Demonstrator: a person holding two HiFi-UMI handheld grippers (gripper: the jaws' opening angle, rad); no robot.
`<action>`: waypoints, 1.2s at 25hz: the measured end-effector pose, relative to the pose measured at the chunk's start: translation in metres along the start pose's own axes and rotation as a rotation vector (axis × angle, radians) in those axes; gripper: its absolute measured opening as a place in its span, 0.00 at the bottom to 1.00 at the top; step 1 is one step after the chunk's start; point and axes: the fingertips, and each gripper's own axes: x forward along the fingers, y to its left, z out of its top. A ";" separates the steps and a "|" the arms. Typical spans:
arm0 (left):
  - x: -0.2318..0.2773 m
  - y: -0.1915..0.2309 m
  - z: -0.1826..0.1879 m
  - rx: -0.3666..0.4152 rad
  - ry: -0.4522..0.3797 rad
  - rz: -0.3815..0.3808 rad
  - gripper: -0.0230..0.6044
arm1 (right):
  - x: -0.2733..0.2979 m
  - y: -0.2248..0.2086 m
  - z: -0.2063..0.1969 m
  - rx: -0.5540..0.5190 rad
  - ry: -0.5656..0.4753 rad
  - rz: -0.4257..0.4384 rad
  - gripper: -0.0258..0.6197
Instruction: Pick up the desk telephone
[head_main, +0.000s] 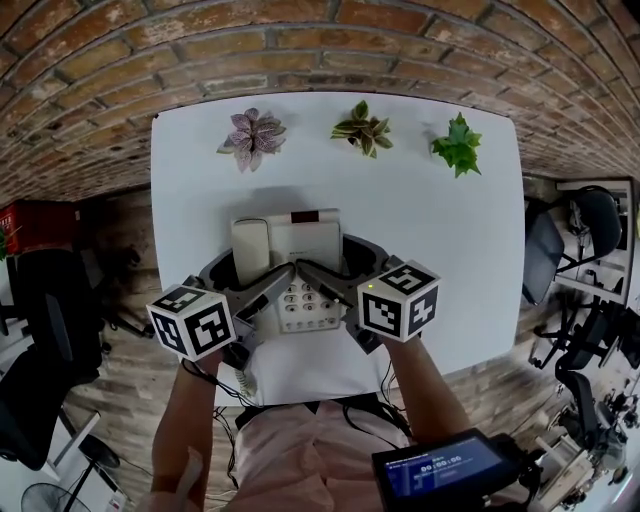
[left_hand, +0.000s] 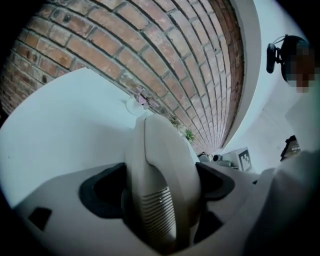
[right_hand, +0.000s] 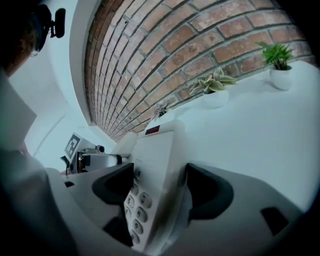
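While both handheld tools straddle it, the beige desk telephone (head_main: 312, 236) sits flat on a white table (head_main: 440, 230), close to the near edge and about midway along it. The left gripper (left_hand: 162, 189) has its jaws spread around the handset (left_hand: 160, 150), which fills the gap between them, seemingly without being clamped. The right gripper (right_hand: 160, 189) stands released, with the keypad (right_hand: 138, 206) side of the phone between its jaws. Key print is too small to read. A dark red display window (head_main: 305, 216) tops the phone. Black-and-white square markers cover each gripper's cube (head_main: 192, 322). A small screen (head_main: 440, 468) at the person's waist shows pale digits, unreadable here. Bare tabletop lies open left, right and beyond the phone. Along the far edge, three potted plants (head_main: 362, 128) line a brick wall (head_main: 300, 40). Office chairs (head_main: 585, 225) flank the table.
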 end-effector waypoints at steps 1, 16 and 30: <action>0.001 0.000 0.000 0.001 0.005 -0.001 0.75 | 0.001 0.000 0.000 0.014 0.009 0.012 0.57; -0.025 -0.018 0.007 0.174 -0.203 0.036 0.70 | -0.010 0.020 0.005 -0.125 -0.096 0.103 0.59; -0.059 -0.047 0.001 0.381 -0.429 0.034 0.67 | -0.015 0.056 -0.008 -0.047 -0.081 0.401 0.54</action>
